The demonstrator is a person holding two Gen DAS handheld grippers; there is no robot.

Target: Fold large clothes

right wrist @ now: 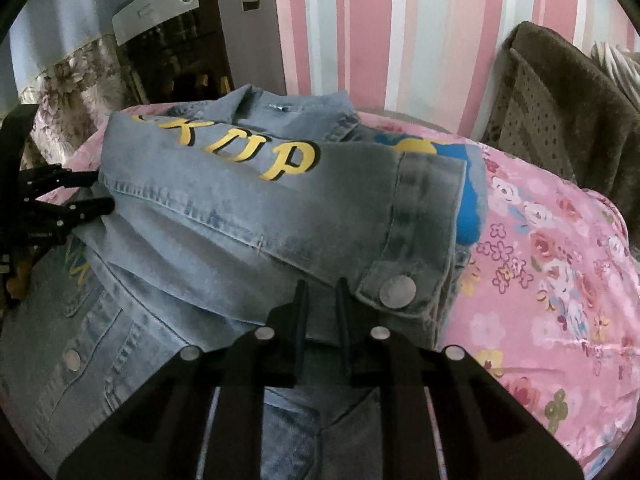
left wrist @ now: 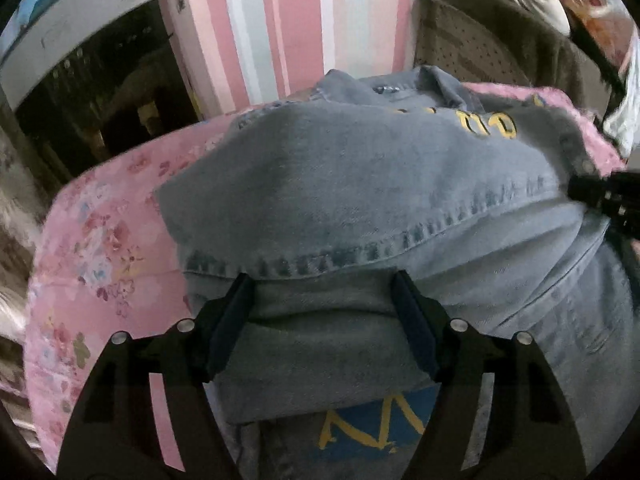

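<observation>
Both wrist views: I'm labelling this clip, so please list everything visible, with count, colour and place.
jacket: one, light blue denim with yellow letters and a blue patch, partly folded on the bed, sleeve laid across it.
bedspread: one, pink floral, under the jacket.
wall: pink, white and pale green stripes, behind the bed.
chair: one, brown, right of the bed.
appliance: one, grey and black, far left by the wall.
left gripper: black, jaws apart over a fold of the jacket's near edge.
right gripper: black, jaws nearly together on denim beside the cuff button.
</observation>
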